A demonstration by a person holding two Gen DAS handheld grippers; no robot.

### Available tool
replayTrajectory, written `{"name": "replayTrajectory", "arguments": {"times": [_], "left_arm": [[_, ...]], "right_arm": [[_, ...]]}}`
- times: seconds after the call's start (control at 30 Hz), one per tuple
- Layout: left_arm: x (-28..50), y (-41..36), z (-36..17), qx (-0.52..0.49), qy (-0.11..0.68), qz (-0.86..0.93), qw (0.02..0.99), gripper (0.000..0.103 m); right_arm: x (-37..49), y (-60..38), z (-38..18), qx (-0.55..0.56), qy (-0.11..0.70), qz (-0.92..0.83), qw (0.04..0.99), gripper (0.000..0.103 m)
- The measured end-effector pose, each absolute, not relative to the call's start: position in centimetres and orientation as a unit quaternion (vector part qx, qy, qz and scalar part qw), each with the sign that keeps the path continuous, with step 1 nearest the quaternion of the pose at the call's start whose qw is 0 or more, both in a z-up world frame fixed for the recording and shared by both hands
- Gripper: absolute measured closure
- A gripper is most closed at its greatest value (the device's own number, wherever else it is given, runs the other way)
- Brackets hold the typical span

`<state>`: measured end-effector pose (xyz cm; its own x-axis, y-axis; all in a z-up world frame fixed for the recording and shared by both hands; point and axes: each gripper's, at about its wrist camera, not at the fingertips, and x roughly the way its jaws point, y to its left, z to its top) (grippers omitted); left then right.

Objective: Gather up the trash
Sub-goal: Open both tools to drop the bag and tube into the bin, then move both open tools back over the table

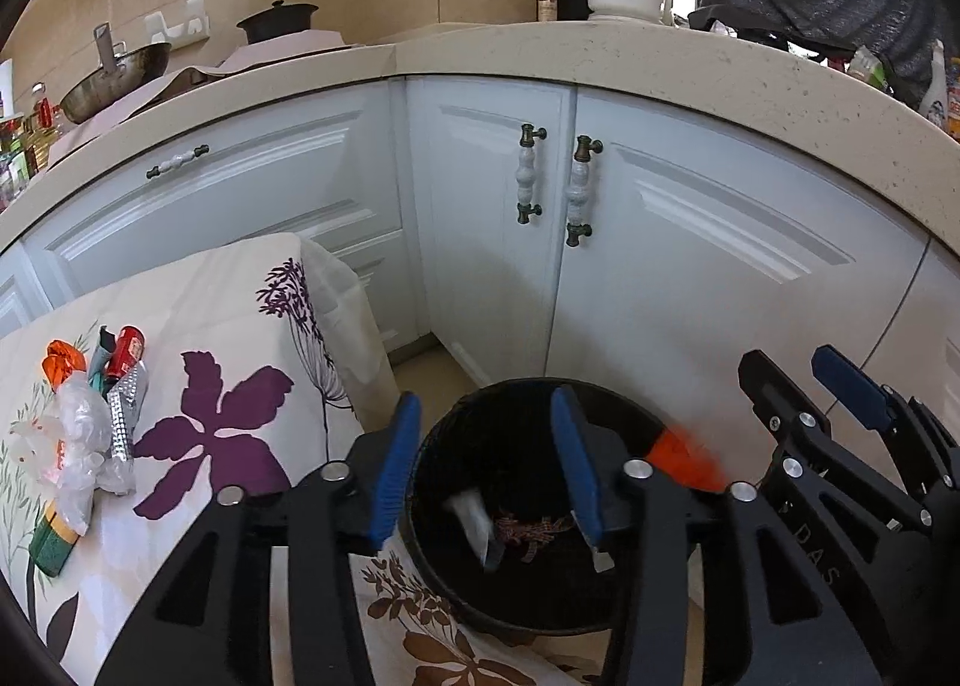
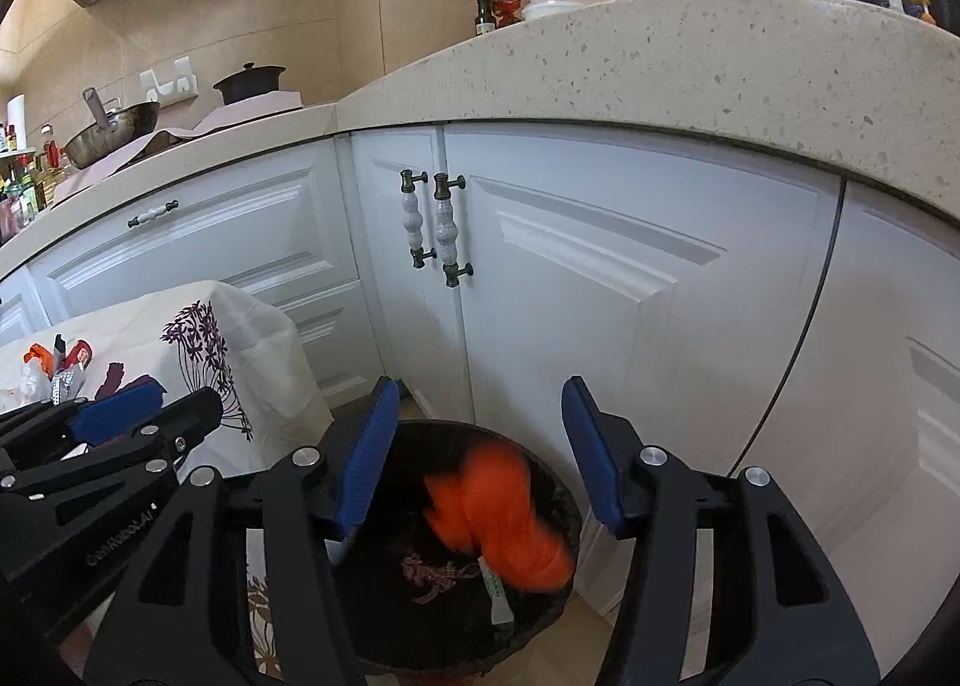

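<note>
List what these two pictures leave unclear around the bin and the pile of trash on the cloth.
- Orange item, right wrist view: motion blur smears it above the bin; what it is cannot be told.
- White wrapper, left wrist view: blurred, print unreadable.
- Bin bottom, both views: dark, and the left gripper covers part of it.
- Trash pile, left wrist view: pieces overlap and lie near the picture's edge; the count is unclear.
</note>
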<state>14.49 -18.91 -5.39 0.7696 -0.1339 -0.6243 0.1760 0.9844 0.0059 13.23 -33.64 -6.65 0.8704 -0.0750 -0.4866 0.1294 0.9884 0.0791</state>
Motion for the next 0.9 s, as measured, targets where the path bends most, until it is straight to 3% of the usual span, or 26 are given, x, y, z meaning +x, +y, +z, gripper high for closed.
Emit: {"name": "replayTrajectory", "arguments": {"times": [0.3, 0.9], "left_arm": [[13.9, -17.6, -4.2, 0.024, 0.318, -0.079, 0.944, 0.045], [11.8, -8.5, -2.1, 0.007, 0.305, -0.018, 0.952, 0.041]], "right_arm": [[12.8, -32.5, -5.8, 0.052, 0.245, -0.046, 0.967, 0.048], [12.1, -26.9, -3.3, 0.048, 0.237, -0.007, 0.970, 0.048]]}}
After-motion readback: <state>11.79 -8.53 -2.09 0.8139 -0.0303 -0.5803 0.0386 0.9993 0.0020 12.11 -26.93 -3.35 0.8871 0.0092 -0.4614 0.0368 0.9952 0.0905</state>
